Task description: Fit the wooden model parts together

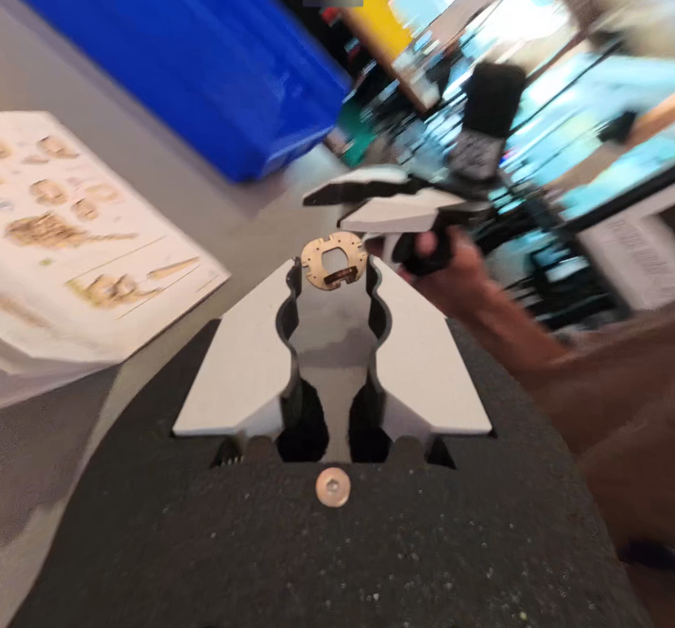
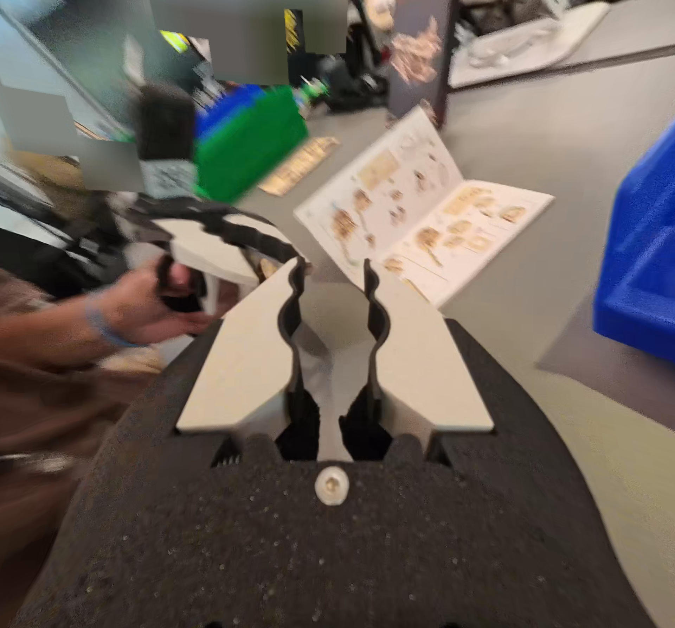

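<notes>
Assembly seems at an early stage. The left gripper (image 1: 333, 267) pinches a round wooden disc (image 1: 333, 264) by its edges, with nothing joined to it yet. The right gripper (image 2: 333, 268) is parted and empty.

Each camera sits just behind its own two fingers and looks forward along them, tilted down toward the grey table (image 1: 120, 142). The left wrist view faces rightward across the scene — the right hand-held gripper (image 1: 321, 210) shows near, just past its fingertips. The right wrist view faces leftward and catches the left hand-held gripper (image 2: 292, 263) equally close. Both views share the open instruction booklet (image 2: 420, 215) and the blue bin (image 1: 182, 51).
</notes>
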{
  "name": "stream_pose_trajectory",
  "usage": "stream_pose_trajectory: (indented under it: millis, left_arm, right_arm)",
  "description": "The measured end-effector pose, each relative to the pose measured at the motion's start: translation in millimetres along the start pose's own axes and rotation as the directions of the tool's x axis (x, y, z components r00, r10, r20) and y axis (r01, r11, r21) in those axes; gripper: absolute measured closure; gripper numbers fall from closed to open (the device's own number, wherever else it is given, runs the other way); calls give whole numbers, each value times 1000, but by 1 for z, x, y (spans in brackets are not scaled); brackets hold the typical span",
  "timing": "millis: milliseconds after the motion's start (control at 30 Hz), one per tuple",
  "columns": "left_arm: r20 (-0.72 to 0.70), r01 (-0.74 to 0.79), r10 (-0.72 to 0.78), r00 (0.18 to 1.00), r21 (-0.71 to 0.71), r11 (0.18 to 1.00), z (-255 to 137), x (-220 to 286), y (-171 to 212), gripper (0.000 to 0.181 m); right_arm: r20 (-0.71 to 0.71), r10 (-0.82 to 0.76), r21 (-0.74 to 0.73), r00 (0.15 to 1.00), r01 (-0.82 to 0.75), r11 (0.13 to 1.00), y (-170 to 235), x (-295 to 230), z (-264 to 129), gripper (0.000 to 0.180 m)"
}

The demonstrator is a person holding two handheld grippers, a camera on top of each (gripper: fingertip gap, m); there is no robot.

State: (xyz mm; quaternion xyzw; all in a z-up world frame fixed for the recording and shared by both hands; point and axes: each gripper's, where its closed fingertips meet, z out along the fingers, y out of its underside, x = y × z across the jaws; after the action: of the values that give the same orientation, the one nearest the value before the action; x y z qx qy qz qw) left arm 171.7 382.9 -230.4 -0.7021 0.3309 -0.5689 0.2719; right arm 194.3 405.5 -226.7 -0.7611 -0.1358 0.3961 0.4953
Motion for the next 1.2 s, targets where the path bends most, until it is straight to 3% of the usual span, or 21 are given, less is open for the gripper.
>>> stream_pose_trajectory:
  millis: [67, 167, 267, 433, 700, 1200]
  left_arm:
    - [-197, 78, -51, 979, 131, 988, -16, 22, -26, 148]
    - [-442, 211, -100, 892, 211, 955, -39, 43, -50, 149]
    - [-503, 254, -101, 858, 246, 935, -46, 47, -58, 149]
    - [-445, 188, -70, 893, 228, 955, -34, 50, -49, 149]
    - [-316, 72, -3, 949, 206, 976, -27, 44, -41, 149]
    - [-127, 24, 3, 992, 205, 978, -16, 25, -35, 148]
  right_arm:
    - [208, 144, 108, 968, -169, 980, -23, -20, -12, 148]
    - [463, 315, 122, 828, -412, 903, -40, -36, -24, 140]
    - [548, 352, 92, 759, -473, 876, -42, -49, -21, 138]
    - [542, 339, 66, 769, -442, 895, -38, -71, 0, 131]
    - [519, 340, 90, 784, -446, 891, -38, -68, 3, 138]
    - [451, 448, 68, 772, -530, 845, -27, -46, 8, 147]
